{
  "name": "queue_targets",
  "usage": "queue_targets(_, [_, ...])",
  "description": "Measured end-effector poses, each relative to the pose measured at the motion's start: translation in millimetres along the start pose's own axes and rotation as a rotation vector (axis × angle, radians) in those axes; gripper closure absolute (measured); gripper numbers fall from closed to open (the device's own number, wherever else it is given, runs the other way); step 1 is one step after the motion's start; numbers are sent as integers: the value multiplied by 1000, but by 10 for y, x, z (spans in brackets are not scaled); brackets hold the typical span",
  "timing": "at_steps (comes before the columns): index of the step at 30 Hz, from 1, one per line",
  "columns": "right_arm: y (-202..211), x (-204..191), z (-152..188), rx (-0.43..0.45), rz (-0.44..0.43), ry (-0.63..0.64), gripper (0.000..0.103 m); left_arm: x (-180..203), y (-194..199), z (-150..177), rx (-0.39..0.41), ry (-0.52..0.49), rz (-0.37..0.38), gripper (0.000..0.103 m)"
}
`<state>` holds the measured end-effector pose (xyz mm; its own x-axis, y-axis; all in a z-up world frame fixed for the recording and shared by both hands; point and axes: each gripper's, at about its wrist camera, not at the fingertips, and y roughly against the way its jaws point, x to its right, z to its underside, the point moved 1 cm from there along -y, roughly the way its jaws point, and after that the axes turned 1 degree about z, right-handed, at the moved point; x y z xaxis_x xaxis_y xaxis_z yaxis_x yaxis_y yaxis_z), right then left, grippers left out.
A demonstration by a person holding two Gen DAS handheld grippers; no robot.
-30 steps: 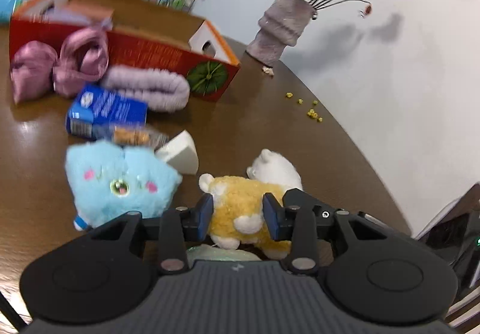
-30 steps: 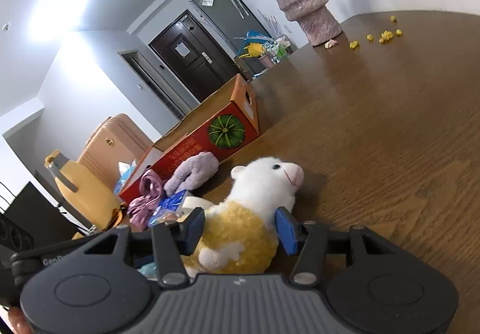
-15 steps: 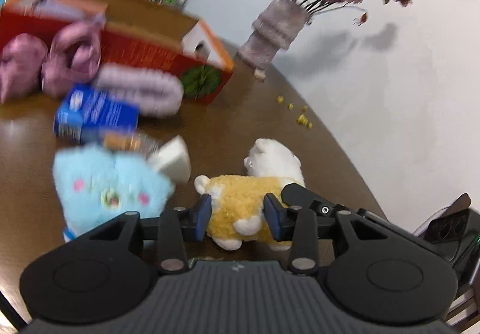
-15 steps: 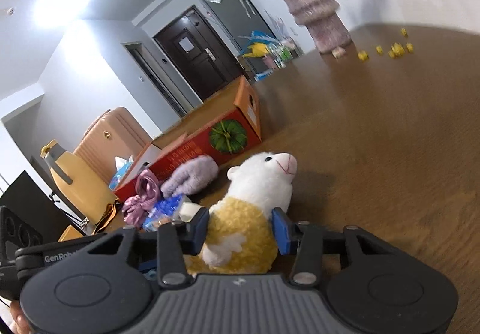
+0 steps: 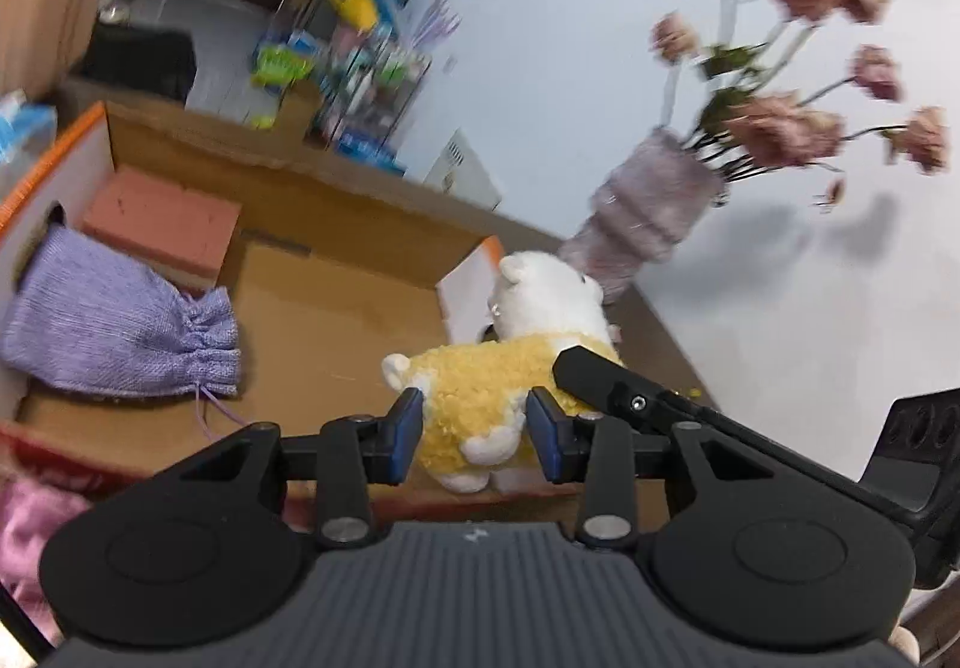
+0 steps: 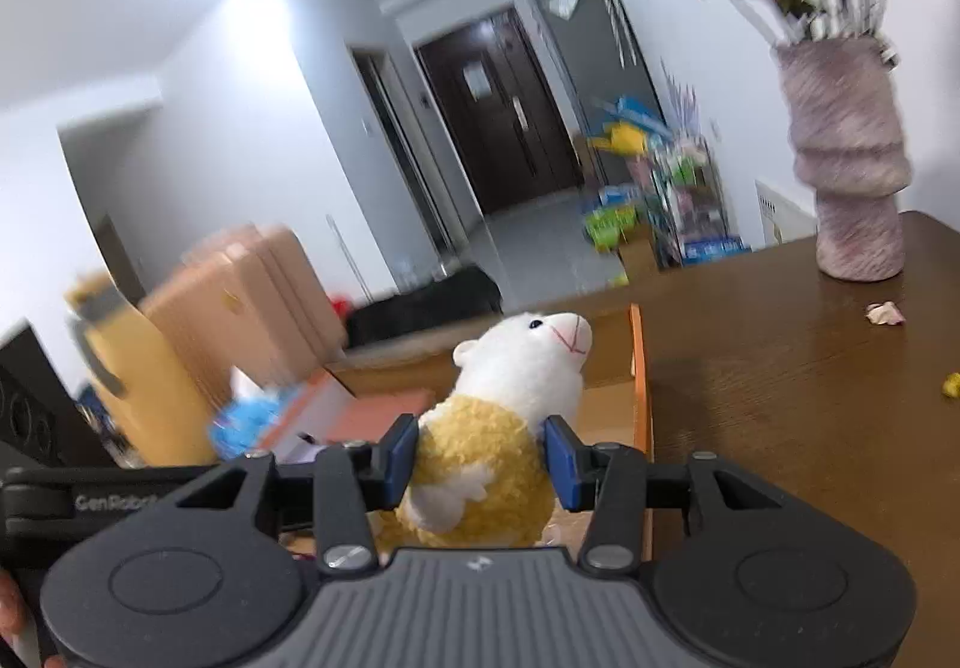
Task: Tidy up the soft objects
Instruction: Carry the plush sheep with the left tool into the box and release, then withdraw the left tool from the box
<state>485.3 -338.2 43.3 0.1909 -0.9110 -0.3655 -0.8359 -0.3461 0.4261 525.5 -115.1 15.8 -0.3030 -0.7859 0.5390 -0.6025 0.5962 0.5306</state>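
Looking along the left gripper (image 5: 474, 431), its jaws are pinching the yellow-and-white plush sheep (image 5: 498, 374) above the near edge of the cardboard box (image 5: 336, 308), where a purple pouch (image 5: 114, 332) is lying inside. Turning to the right wrist view, the right gripper (image 6: 483, 461) is squeezing the same sheep (image 6: 504, 410), left of the box's orange side wall (image 6: 641, 386).

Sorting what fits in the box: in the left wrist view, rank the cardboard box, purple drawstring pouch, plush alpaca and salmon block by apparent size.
1. cardboard box, clearly largest.
2. purple drawstring pouch and plush alpaca look about alike; the alpaca is nearer the camera, so unranked.
3. salmon block, smallest-looking, though farther back and partly covered by the pouch.
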Motion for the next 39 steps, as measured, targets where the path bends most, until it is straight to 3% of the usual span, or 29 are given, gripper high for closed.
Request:
queue_targets(5, [-506, 143, 43, -113, 66, 16, 57, -163, -362, -7, -83, -18, -31, 68])
queue_targets(10, [-566, -70, 132, -126, 198, 229, 58, -143, -346, 15, -69, -72, -64, 68])
queue_targets(14, [-364, -222, 85, -68, 243, 318, 58, -57, -33, -36, 8, -153, -129, 65])
queue_targets(18, [-53, -287, -89, -32, 248, 323, 56, 97, 488, -89, 122, -278, -264, 56])
queue_targets(19, [47, -314, -138, -14, 252, 330, 51, 119, 626, -83, 149, -301, -286, 51])
queue_targets(21, [279, -367, -197, 25, 257, 344, 47, 129, 904, -54, 223, -320, -333, 27])
queue_targets(23, [517, -428, -216, 76, 243, 335, 42, 149, 1129, 16, 293, -349, -409, 27])
queue_targets(25, [759, -487, -168, 157, 221, 320, 19, 185, 1335, 135, 382, -383, -463, 18])
queue_targets(27, [947, -566, -93, 242, 221, 330, 10, 221, 1522, 264, 476, -385, -485, 13])
queue_targets(29, [1109, -650, 20, 296, 223, 352, 10, 248, 1662, 362, 518, -381, -497, 12])
queue_targets(39, [1679, -966, 267, 363, 193, 350, 6, 453, 2206, 687, 571, -398, -450, 5])
